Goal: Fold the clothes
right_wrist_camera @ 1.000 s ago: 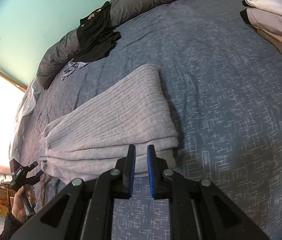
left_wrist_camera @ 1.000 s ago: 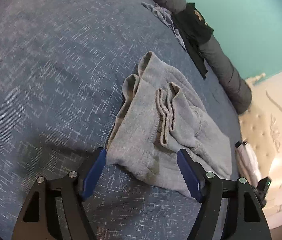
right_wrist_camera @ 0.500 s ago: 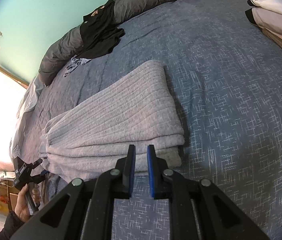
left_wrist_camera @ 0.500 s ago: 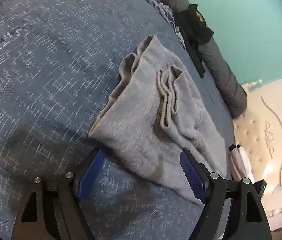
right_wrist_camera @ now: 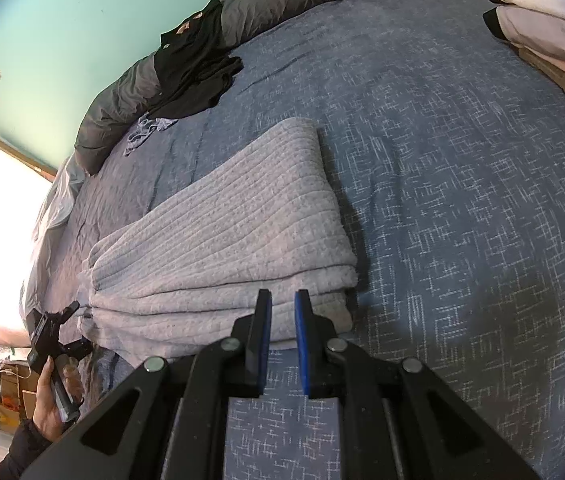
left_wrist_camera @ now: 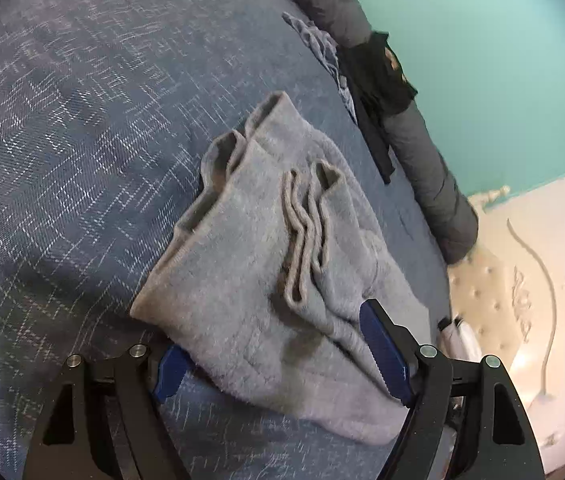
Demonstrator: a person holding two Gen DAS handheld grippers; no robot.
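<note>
We held the left gripper (left_wrist_camera: 282,364) with jaws wide apart astride the near edge of the folded grey garment (left_wrist_camera: 266,280) on the bed (left_wrist_camera: 62,160); the right gripper (right_wrist_camera: 282,336) stood nearly closed, empty. Uneven bites risked spilling the loose layers.

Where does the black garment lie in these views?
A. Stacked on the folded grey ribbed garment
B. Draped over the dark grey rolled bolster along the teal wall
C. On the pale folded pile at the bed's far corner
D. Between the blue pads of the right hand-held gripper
B: the black garment hangs over the dark grey rolled bolster by the teal wall, spilling onto the blue patterned bedspread, apart from the folded grey ribbed garment.
</note>
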